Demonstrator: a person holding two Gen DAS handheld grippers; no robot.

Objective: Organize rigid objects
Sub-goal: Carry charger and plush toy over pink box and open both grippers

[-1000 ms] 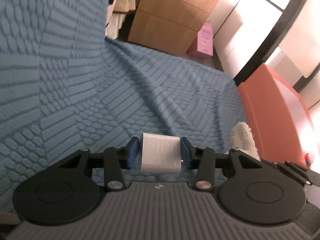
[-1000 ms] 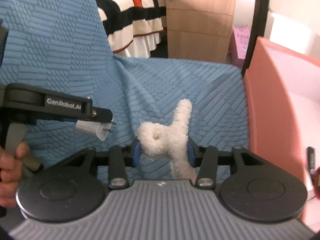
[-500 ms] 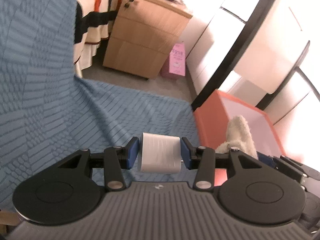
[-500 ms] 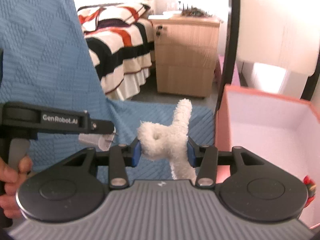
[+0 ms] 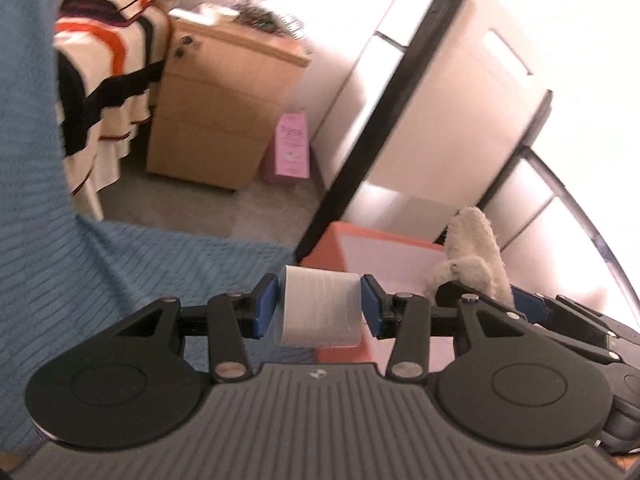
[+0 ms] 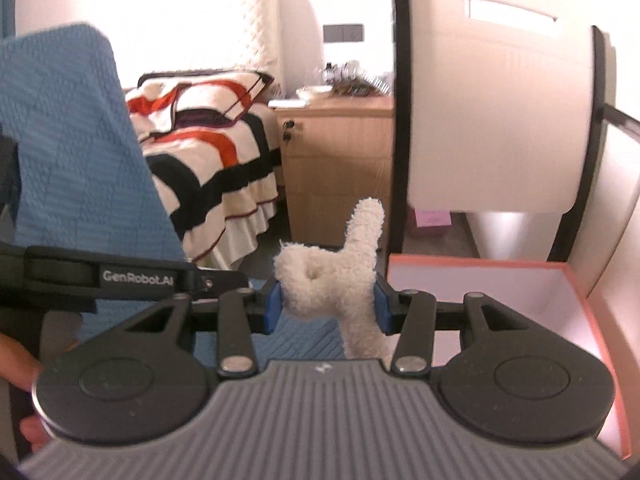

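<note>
My left gripper [image 5: 319, 307] is shut on a small white ribbed cup [image 5: 320, 312], held above the blue textured cover [image 5: 120, 276] near the orange box [image 5: 384, 256]. My right gripper [image 6: 327, 300] is shut on a fluffy white plush toy [image 6: 340, 280], held in the air beside the orange box [image 6: 600, 320], whose pale inside shows at right. The plush toy also shows in the left wrist view [image 5: 476, 256], over the box. The left gripper's body shows in the right wrist view [image 6: 132, 276] at left.
A wooden bedside cabinet [image 6: 340, 168] and a striped bed [image 6: 208, 160] stand beyond the blue cover. A white panel with a black frame [image 6: 496, 96] rises behind the box. A pink carton [image 5: 294, 148] sits on the floor.
Both grippers rose and swung toward the orange box, each still holding its object. The view tilted up from the blue cover to the room.
</note>
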